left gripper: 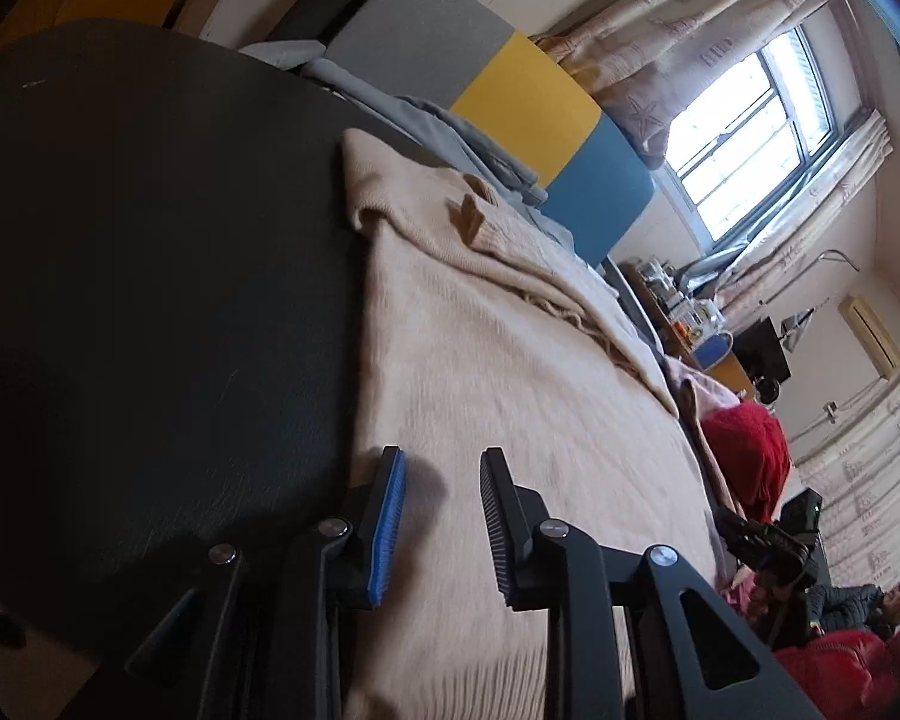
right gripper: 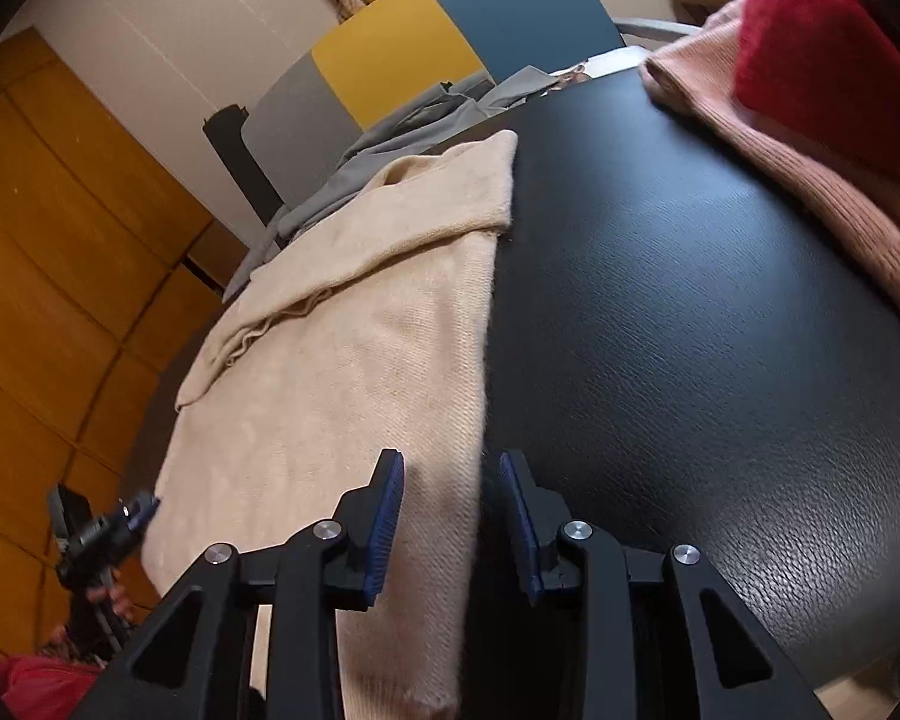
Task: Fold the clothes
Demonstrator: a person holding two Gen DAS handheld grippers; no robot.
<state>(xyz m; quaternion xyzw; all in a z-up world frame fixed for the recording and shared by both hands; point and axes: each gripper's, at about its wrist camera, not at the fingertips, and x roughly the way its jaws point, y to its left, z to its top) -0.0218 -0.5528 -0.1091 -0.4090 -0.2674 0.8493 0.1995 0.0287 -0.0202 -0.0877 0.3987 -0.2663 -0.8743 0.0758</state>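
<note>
Left wrist: left gripper (left gripper: 441, 468) spread, empty, over cream sweater (left gripper: 498, 372); right gripper (right gripper: 450, 471) likewise; no readable writing.

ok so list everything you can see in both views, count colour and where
sweater: one, cream, spread flat on the table with a sleeve folded across its top
table: one, black, under the clothes
pink knit: one, pink, at the table's far right edge
red garment: one, red, lying on the pink knit
grey clothes: a heap, grey, past the sweater's far end
headboard: one, with grey, yellow and blue panels, behind the table
wardrobe: one, orange-brown wood, on the left of the right wrist view
window: one, bright, with patterned curtains
left gripper: one, black with blue pads, open over the sweater's left edge
right gripper: one, black with blue pads, open over the sweater's right edge
</note>
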